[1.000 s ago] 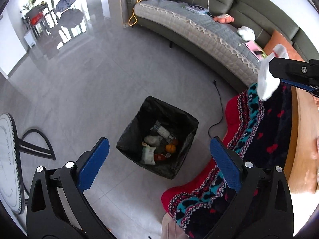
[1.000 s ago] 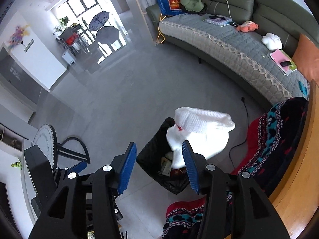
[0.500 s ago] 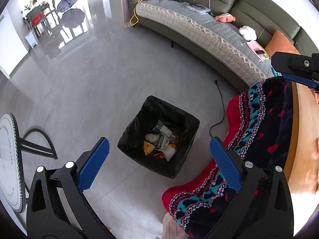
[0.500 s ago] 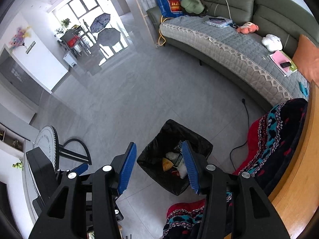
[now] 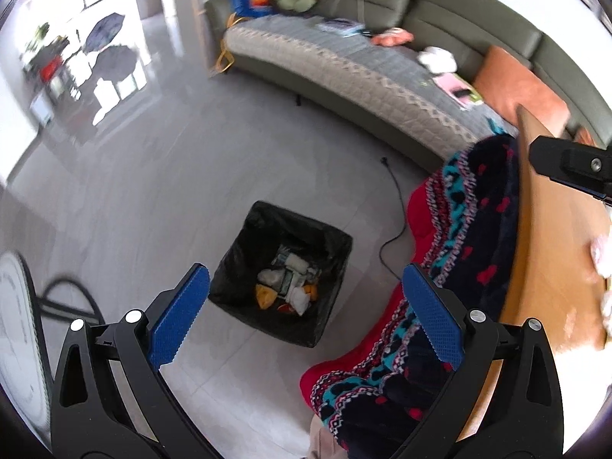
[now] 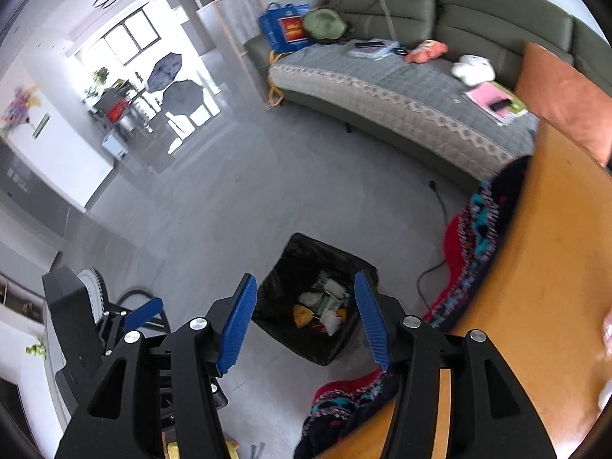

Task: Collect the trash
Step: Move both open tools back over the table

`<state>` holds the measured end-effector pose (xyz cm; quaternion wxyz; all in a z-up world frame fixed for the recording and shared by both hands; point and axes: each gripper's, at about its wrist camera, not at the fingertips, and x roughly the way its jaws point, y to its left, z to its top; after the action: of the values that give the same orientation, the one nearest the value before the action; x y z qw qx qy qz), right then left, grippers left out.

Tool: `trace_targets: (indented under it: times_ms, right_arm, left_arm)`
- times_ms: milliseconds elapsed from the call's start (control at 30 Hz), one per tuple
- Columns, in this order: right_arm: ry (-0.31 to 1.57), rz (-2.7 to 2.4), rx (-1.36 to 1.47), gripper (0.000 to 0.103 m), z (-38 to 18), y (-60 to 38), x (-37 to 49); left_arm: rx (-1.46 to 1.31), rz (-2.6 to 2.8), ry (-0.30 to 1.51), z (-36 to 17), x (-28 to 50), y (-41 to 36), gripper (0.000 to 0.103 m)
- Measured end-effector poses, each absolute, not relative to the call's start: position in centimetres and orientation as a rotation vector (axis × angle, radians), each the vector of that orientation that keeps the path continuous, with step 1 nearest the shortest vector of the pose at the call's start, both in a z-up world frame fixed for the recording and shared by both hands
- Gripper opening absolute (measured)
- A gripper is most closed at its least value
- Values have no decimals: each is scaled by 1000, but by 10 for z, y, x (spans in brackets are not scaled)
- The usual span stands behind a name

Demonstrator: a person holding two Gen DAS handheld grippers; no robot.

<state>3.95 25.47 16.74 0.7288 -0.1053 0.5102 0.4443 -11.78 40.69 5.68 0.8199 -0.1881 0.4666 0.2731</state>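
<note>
A black-lined trash bin [image 5: 237, 279] stands on the grey floor, with wrappers and crumpled white paper [image 5: 288, 283] inside. My left gripper [image 5: 305, 269] hovers above it, open and empty. In the right wrist view the same bin [image 6: 275, 306] lies below my right gripper [image 6: 305, 278], whose jaws are opening with nothing between them. The right gripper's black body [image 5: 573, 168] also shows at the right edge of the left wrist view. Pale crumpled scraps [image 5: 600, 256] lie blurred on the wooden table [image 5: 554, 248] at the far right.
A red, teal and dark patterned blanket [image 5: 470, 222] drapes off the table edge beside the bin. A black cable [image 5: 397, 210] runs across the floor toward the long green sofa [image 5: 344, 65]. A white fan base [image 5: 15, 325] sits at left.
The white wad held by the right gripper a second ago has dropped into the bin. Both grippers have since shifted toward the table, and the right jaws stand a little wider.
</note>
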Motion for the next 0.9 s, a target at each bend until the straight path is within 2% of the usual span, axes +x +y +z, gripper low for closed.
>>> trace_targets:
  times_ms: [533,900]
  right_arm:
    - [1087,682,-118,58,174,49,97]
    - [1149,459,-107,62,138,-94,142]
  left_arm:
    - [-219,242,997,84,-21,236,97]
    - [-134,61,1025,84,36,126,97]
